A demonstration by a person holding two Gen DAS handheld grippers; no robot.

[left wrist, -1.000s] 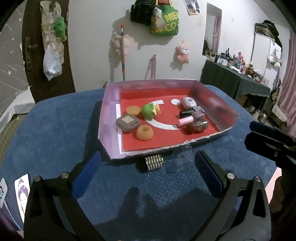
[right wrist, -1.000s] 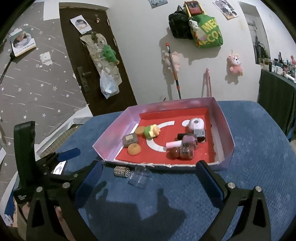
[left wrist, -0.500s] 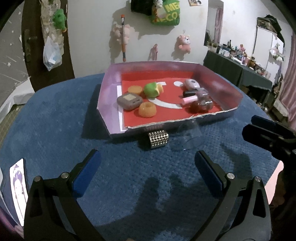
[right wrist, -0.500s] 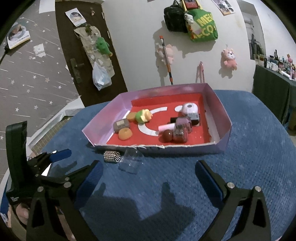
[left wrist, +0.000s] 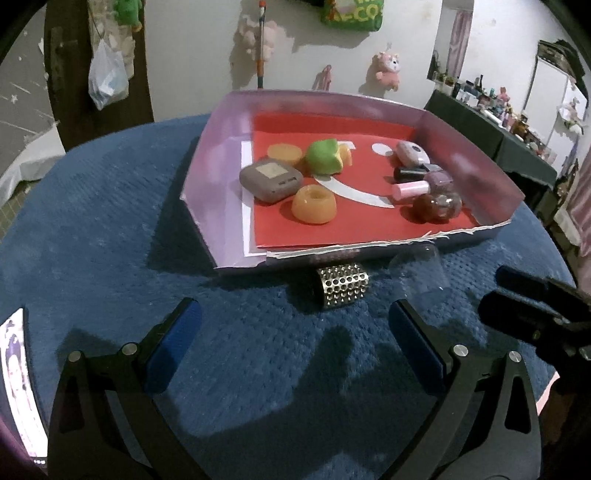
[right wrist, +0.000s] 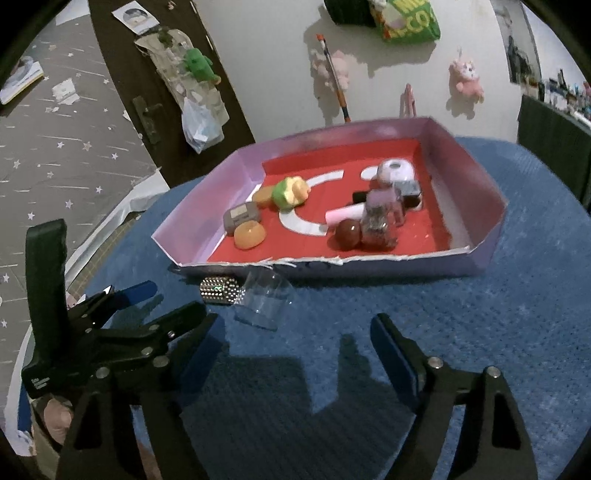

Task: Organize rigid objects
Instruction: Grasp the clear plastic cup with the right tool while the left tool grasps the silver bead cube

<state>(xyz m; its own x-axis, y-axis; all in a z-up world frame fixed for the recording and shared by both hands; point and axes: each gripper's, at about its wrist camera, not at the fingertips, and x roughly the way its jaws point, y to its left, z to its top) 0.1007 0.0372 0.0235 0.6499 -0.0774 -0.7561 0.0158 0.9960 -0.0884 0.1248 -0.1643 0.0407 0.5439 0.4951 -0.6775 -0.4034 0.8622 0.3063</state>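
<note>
Risk sits with the clear plastic cup (left wrist: 419, 275) lying just beside the studded metal cylinder (left wrist: 343, 284) against the tray (left wrist: 480, 177) front; your left gripper (left wrist: 293, 334) and right gripper (right wrist: 295, 341) gape empty; closing carelessly nudges either away.

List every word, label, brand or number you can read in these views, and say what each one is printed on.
"CO": the ending of large yellow lettering on the green fabric bag hanging on the wall; the rest is cut off by the frame edge.
White print on the black handle of the left gripper: too small to read.
Paper photo sheet on the dark door: too blurred to read.
Nothing readable on the items in the purple cardboard tray.
</note>
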